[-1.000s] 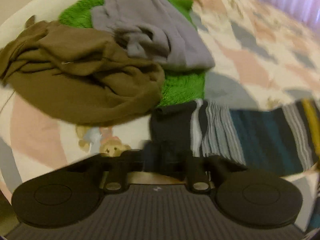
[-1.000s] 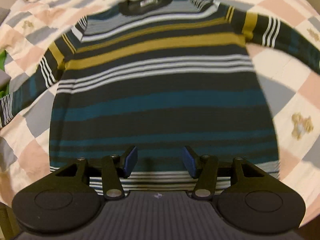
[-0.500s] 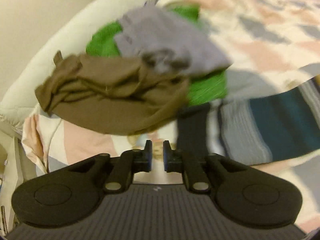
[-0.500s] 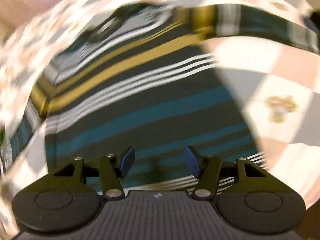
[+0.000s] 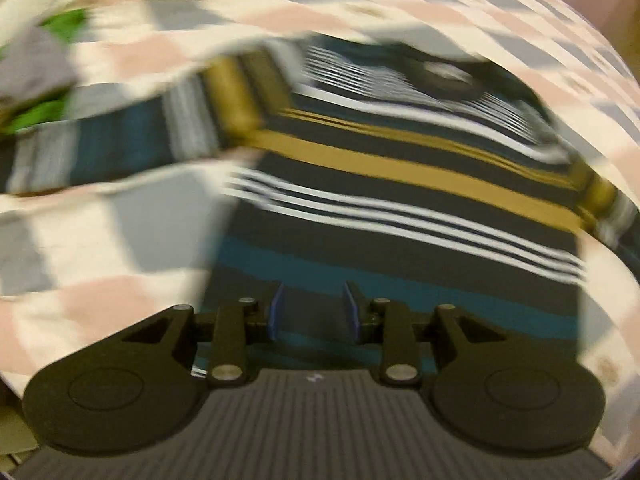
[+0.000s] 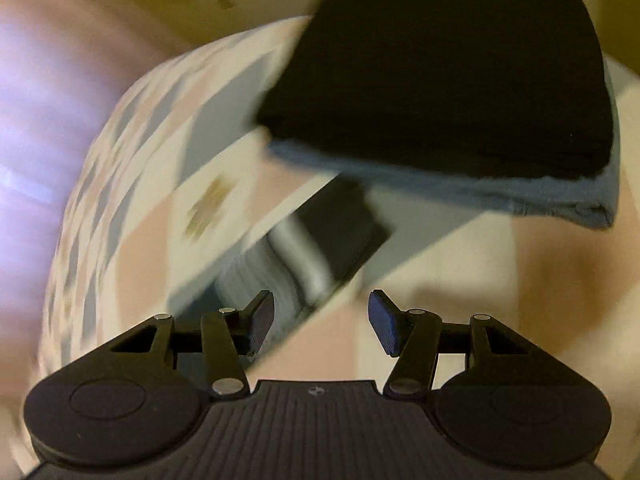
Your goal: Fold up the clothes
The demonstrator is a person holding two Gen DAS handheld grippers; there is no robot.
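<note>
Left tongs (image 5: 312,311) opening over the striped sweater (image 5: 400,200), spread flat on the quilted bed (image 5: 100,220), gripping nothing; right tongs (image 6: 321,322) parted, empty, above its sleeve cuff (image 6: 320,248).

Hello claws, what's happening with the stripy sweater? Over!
Left claw opening, empty, over stripy sweater. Right claw open, empty, near sleeve cuff. Nothing blocking.

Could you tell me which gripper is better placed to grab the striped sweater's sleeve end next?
Probably right. The right gripper hangs open just short of the sleeve's cuff; the left gripper, jaws opening, is over the sweater's body.
</note>
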